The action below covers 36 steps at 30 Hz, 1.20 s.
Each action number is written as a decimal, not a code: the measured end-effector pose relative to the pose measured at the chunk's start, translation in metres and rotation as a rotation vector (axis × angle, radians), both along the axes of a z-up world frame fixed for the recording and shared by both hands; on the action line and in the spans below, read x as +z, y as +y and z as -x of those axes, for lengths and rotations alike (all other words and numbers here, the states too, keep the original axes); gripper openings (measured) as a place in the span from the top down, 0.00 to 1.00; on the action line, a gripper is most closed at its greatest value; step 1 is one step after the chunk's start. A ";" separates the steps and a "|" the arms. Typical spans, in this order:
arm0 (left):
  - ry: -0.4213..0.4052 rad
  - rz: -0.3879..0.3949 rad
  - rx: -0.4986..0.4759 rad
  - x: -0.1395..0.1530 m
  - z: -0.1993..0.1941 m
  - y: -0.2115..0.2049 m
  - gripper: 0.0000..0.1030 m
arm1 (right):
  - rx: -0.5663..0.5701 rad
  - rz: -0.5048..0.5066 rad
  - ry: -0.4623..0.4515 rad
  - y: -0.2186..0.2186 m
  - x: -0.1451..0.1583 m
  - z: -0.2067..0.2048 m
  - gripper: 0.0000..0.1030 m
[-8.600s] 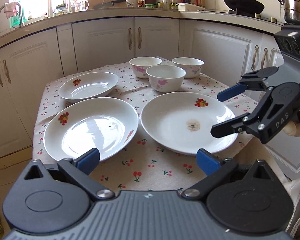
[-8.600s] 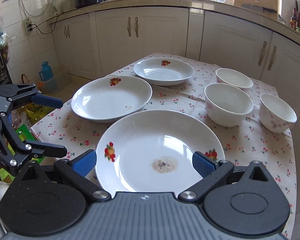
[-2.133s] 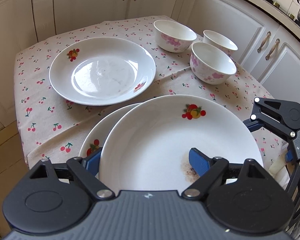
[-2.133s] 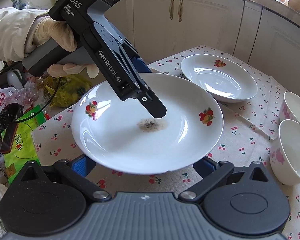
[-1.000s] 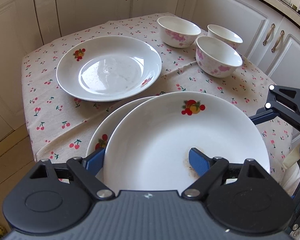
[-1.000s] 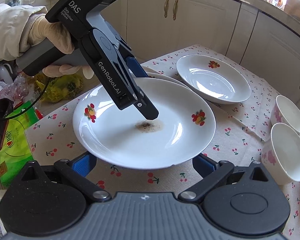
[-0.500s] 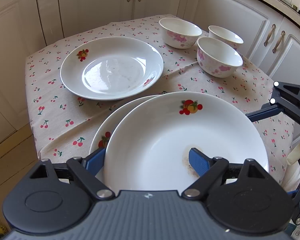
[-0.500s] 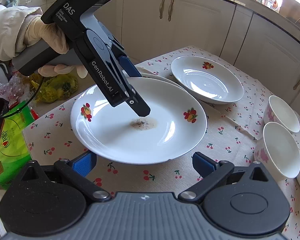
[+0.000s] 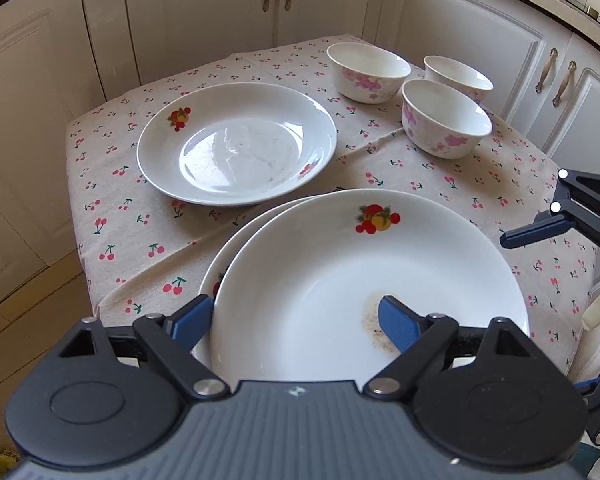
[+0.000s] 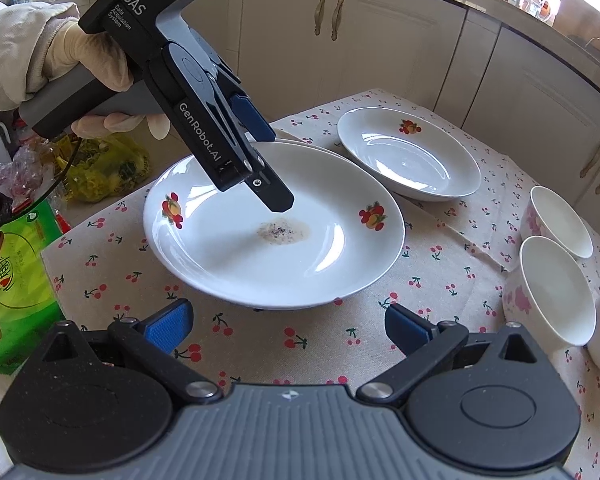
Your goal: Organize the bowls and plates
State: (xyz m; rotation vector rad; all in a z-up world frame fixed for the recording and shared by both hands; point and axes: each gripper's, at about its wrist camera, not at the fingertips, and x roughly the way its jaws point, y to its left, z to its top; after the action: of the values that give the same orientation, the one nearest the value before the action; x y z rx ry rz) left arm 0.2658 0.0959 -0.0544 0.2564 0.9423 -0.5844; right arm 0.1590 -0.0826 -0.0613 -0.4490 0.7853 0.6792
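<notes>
A: Where is the stained plate (image 9: 340,280) sitting?

B: It is lying on a second plate (image 9: 224,260). The left gripper (image 9: 288,320) is straddling the stained plate's near rim, one finger inside, one outside; whether it is clenched, I cannot tell.

A: And the right gripper (image 10: 288,320)?

B: It is hanging released, nearer than the stained plate. Beyond the stained plate, a third plate (image 9: 236,144) and three bowls (image 9: 446,124) are resting on the tablecloth (image 9: 140,216).

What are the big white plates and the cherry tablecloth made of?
The stained plate and the far plate look like glazed ceramic or porcelain: glossy white, with bright window reflections and printed fruit decals. Hard plastic cannot be ruled out by look alone. The tablecloth looks like woven cotton or linen: matte, beige, with creases and folds and a printed cherry pattern.
</notes>
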 end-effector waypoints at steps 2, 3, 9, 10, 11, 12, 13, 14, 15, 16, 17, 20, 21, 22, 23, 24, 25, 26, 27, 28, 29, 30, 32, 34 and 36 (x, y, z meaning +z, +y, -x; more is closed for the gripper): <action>-0.007 -0.004 0.005 0.001 0.000 0.000 0.13 | -0.003 -0.004 -0.002 -0.001 0.001 0.002 0.00; -0.010 -0.004 0.007 0.001 0.001 0.001 0.13 | -0.004 -0.006 -0.004 -0.002 0.002 0.003 0.00; -0.035 -0.023 0.032 0.002 0.003 0.005 0.12 | -0.031 -0.024 -0.019 -0.010 0.006 0.009 0.00; -0.029 -0.015 0.036 0.002 0.003 0.007 0.12 | -0.037 -0.028 -0.021 -0.013 0.007 0.010 0.00; -0.025 -0.008 0.042 0.002 0.003 0.008 0.12 | -0.043 -0.032 -0.024 -0.014 0.008 0.012 0.00; -0.026 -0.009 0.044 0.002 0.004 0.008 0.12 | -0.048 -0.037 -0.027 -0.017 0.009 0.014 0.00; -0.031 -0.015 0.045 0.003 0.007 0.008 0.12 | -0.054 -0.041 -0.031 -0.018 0.010 0.016 0.00; -0.036 -0.016 0.047 0.004 0.009 0.008 0.12 | -0.060 -0.045 -0.035 -0.020 0.011 0.018 0.00; -0.042 -0.017 0.050 0.005 0.012 0.008 0.12 | -0.064 -0.049 -0.040 -0.022 0.012 0.020 0.00; -0.047 -0.013 0.052 0.007 0.015 0.008 0.12 | -0.066 -0.054 -0.045 -0.024 0.013 0.022 0.00; -0.052 -0.003 0.054 0.010 0.019 0.008 0.12 | -0.068 -0.059 -0.053 -0.026 0.015 0.023 0.00; -0.084 0.021 0.061 0.019 0.029 0.008 0.12 | -0.077 -0.077 -0.080 -0.033 0.018 0.027 0.00; -0.094 0.028 0.062 0.022 0.032 0.008 0.12 | -0.079 -0.084 -0.085 -0.035 0.019 0.028 0.00; -0.102 0.033 0.064 0.024 0.034 0.007 0.12 | -0.082 -0.093 -0.092 -0.037 0.020 0.028 0.00; -0.110 0.040 0.066 0.027 0.034 0.007 0.12 | -0.084 -0.100 -0.098 -0.039 0.021 0.027 0.00; -0.116 0.045 0.068 0.029 0.034 0.006 0.12 | -0.087 -0.104 -0.102 -0.041 0.022 0.025 0.00; -0.124 0.050 0.070 0.032 0.033 0.005 0.12 | -0.090 -0.106 -0.106 -0.042 0.022 0.023 0.00; -0.129 0.054 0.071 0.034 0.031 0.005 0.12 | -0.091 -0.106 -0.112 -0.043 0.023 0.020 0.00; -0.133 0.057 0.071 0.035 0.028 0.004 0.12 | -0.092 -0.108 -0.118 -0.045 0.024 0.016 0.00; -0.138 0.059 0.075 0.037 0.025 0.003 0.12 | -0.093 -0.112 -0.122 -0.046 0.025 0.012 0.00; -0.143 0.060 0.079 0.038 0.020 0.002 0.12 | -0.095 -0.115 -0.123 -0.047 0.026 0.006 0.00; -0.146 0.061 0.083 0.039 0.015 0.001 0.12 | -0.097 -0.116 -0.125 -0.048 0.026 0.000 0.00; -0.153 0.068 0.091 0.041 0.003 0.000 0.12 | -0.099 -0.119 -0.129 -0.049 0.028 -0.014 0.00; -0.159 0.068 0.098 0.043 -0.011 -0.001 0.12 | -0.099 -0.122 -0.136 -0.050 0.029 -0.029 0.00; -0.161 0.067 0.104 0.044 -0.025 -0.002 0.12 | -0.094 -0.124 -0.139 -0.051 0.031 -0.046 0.00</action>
State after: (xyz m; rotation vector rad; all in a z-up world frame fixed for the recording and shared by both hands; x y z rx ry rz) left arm 0.2906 0.0936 -0.0101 0.1903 0.7740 -0.4909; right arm 0.2046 -0.1336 -0.0306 -0.3404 0.6251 0.5985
